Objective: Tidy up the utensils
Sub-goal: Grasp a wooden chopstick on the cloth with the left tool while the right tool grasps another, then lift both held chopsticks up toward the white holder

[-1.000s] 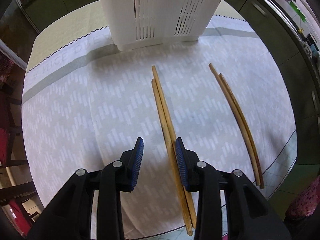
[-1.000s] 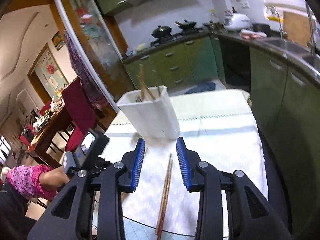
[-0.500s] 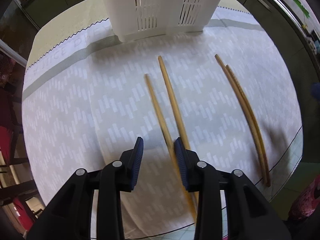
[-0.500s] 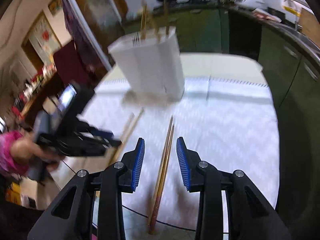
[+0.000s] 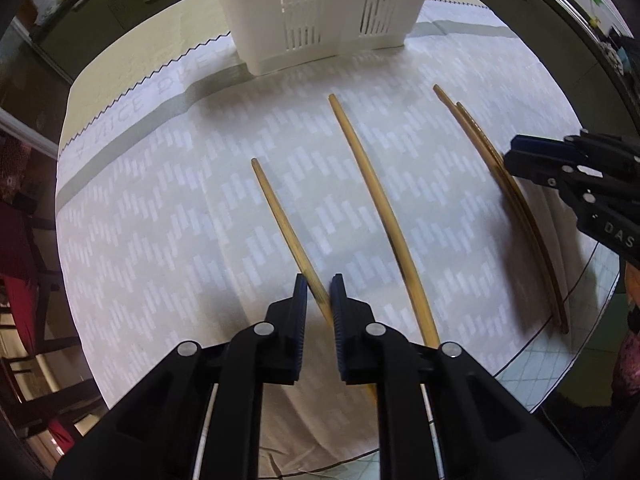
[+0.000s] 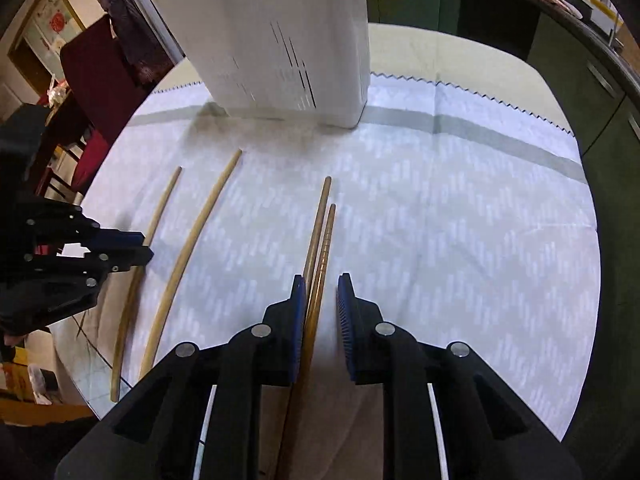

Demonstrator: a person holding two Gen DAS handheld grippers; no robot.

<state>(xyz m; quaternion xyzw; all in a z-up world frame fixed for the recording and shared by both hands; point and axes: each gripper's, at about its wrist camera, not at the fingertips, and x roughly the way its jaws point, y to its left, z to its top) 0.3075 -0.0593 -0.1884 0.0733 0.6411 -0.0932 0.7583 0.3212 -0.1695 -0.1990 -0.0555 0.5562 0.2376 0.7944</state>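
Two light bamboo chopsticks lie apart on the white patterned cloth (image 5: 160, 220). My left gripper (image 5: 319, 296) points straight down, its jaws closing, pads pressing the near end of the left light chopstick (image 5: 280, 216). The other light chopstick (image 5: 376, 200) lies free to its right. A darker pair of chopsticks (image 6: 320, 224) lies side by side between the closing jaws of my right gripper (image 6: 322, 292). The pair rests against the left pad, with a gap to the right pad. A white slotted utensil holder (image 5: 328, 12) stands at the far side.
The cloth's near edge hangs over the table just behind both grippers. Red chairs (image 6: 100, 72) stand to the left of the table. Dark green kitchen cabinets (image 6: 440, 0) run along the back and right. The holder (image 6: 288, 28) rises tall beyond the chopstick tips.
The left jaws narrowed onto one light chopstick, which now lies apart from its partner. The right gripper tilted and came down over the dark pair, its jaws narrowing around it.
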